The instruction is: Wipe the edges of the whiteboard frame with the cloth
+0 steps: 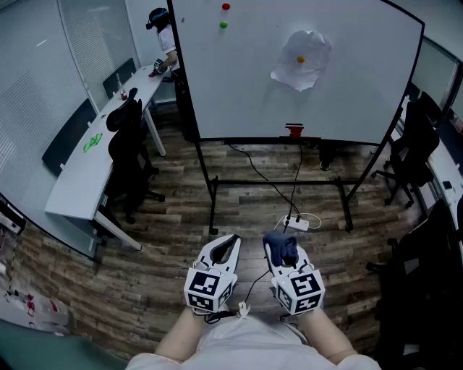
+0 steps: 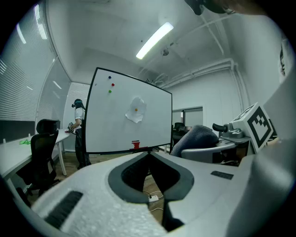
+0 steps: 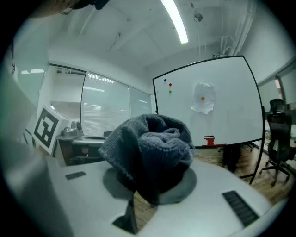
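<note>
Right tongs are clamped on the cloth, a dark blue-grey knitted piece bunched into a ball that bulges above and forward of the tips. Left tongs are closed tip to tip with nothing between them; only floor shows through the gap behind the tips. Both are held low and side by side, close to the person's body and well apart from the whiteboard. The whiteboard stands upright on a black wheeled stand, and its black frame runs round all visible edges. On the board face are a crumpled white sheet pinned by an orange magnet, a red magnet and a green magnet near the top. A small red item sits on the lower frame edge near its middle. Between the person and the board lies wooden floor, crossed by a black cable that runs from under the board, past the stand's crossbar, to a white power strip just ahead of the right tongs. To the left a long white worktop carries a green item, with a black office chair drawn up beside it. A person stands at the worktop's far end, close to the board's left edge. More black chairs stand near the board's right edge.
</note>
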A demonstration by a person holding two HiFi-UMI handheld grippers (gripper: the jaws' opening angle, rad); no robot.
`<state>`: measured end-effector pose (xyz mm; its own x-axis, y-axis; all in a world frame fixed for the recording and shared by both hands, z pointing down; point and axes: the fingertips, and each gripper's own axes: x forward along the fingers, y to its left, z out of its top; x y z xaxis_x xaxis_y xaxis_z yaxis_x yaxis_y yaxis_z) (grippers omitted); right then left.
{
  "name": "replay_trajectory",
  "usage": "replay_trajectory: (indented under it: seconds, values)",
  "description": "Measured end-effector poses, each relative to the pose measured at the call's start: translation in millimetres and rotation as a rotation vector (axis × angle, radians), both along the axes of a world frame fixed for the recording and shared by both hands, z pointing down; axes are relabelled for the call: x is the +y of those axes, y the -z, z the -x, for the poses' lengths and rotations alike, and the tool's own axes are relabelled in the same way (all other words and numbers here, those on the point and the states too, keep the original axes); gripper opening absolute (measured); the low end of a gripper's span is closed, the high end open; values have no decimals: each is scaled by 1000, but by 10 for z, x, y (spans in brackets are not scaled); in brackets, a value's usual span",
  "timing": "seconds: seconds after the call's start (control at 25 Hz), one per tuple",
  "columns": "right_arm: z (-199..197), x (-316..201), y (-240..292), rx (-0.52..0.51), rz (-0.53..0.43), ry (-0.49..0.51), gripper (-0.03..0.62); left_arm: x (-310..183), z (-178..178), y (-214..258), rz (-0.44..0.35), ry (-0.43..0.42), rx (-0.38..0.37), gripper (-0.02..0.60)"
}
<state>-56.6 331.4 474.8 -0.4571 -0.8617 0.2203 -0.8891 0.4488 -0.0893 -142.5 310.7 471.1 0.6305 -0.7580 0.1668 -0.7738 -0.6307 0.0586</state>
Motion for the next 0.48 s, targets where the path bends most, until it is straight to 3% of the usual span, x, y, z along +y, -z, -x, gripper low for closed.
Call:
replay_trajectory:
  seconds: [0.24, 0.48]
  values:
    - [-78, 58, -77, -2, 25, -1, 75, 88, -132, -47, 26, -27, 28, 23]
    - [-285, 116, -156, -52, 54, -45, 75, 144, -234, -86, 96, -27, 148, 24]
